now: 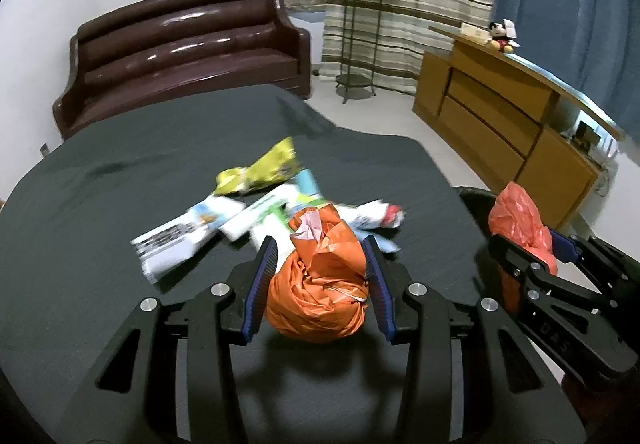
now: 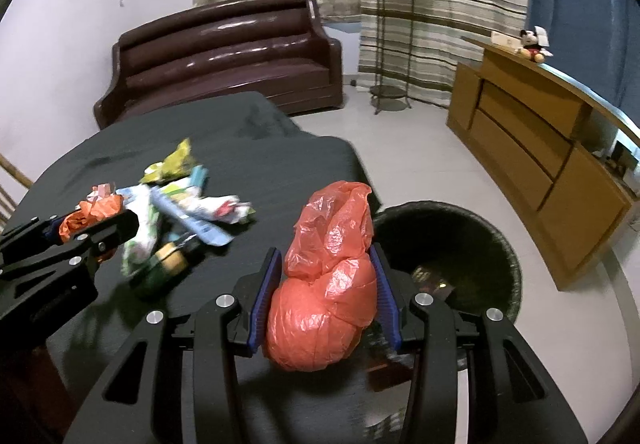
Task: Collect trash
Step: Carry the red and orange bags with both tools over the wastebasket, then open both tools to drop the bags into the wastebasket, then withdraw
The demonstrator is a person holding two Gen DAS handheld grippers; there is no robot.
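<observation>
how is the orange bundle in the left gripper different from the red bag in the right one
The orange bundle is crinkled, opaque wrapper with a pink scrap on top; the red bag is smooth, thin, translucent plastic. The orange bundle is one round ball; the red bag has a loose upper flap. The orange bundle hangs over the dark table; the red bag is near the bin. Both are clamped between blue pads.

A table (image 1: 120, 147) fills the foreground, with a sofa (image 1: 188, 47) behind it against the wall. A pile of wrappers (image 1: 248, 203) lies at the table's middle. The left gripper (image 1: 320, 244) sits just before the pile, a crumpled bag (image 1: 320, 292) between its fingers. To its right, at the table's edge, the right gripper (image 2: 325, 256) grips a second bag (image 2: 328, 276). A bin (image 2: 480, 240) stands on the floor right of the table. Farther right stands a cabinet (image 1: 500, 111); a plant stand (image 1: 360, 35) is behind, by the curtains.
</observation>
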